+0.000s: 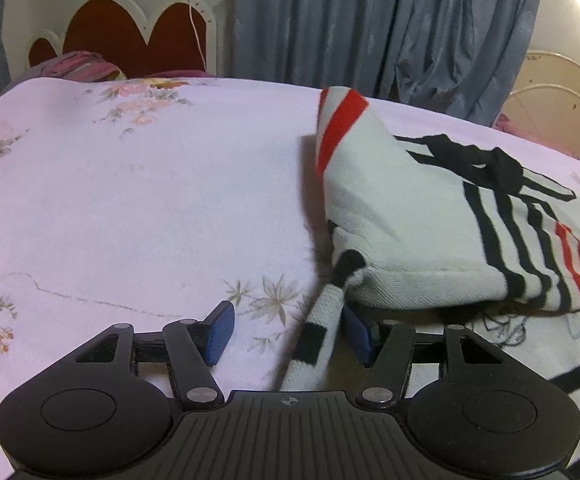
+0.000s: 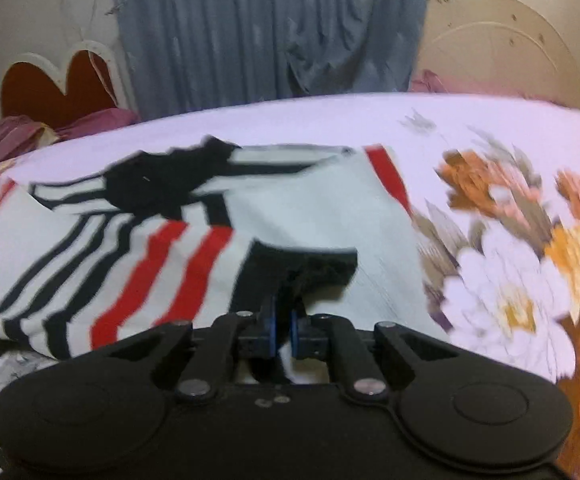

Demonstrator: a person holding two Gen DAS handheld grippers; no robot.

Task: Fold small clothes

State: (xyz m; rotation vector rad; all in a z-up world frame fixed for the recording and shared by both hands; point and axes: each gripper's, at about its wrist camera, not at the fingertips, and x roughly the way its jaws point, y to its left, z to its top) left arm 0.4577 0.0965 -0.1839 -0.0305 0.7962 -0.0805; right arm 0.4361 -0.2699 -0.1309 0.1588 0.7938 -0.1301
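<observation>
A small white garment [image 1: 405, 216] with black and red stripes lies partly folded on the floral bedsheet [image 1: 130, 200]. In the left wrist view it is at the right. My left gripper [image 1: 288, 330] is open, and a striped edge of the garment [image 1: 317, 336] hangs against its right finger. In the right wrist view the garment [image 2: 313, 208] fills the middle. My right gripper [image 2: 282, 330] is shut on the garment's black-trimmed edge [image 2: 301, 268] and holds it lifted.
The bedsheet [image 2: 509, 280] has large orange and white flowers at the right. A red scalloped headboard [image 1: 130, 36] and a pink pillow [image 1: 78, 66] are at the far left. Blue curtains [image 1: 369, 20] hang behind the bed. A cream headboard [image 2: 501, 52] stands at the far right.
</observation>
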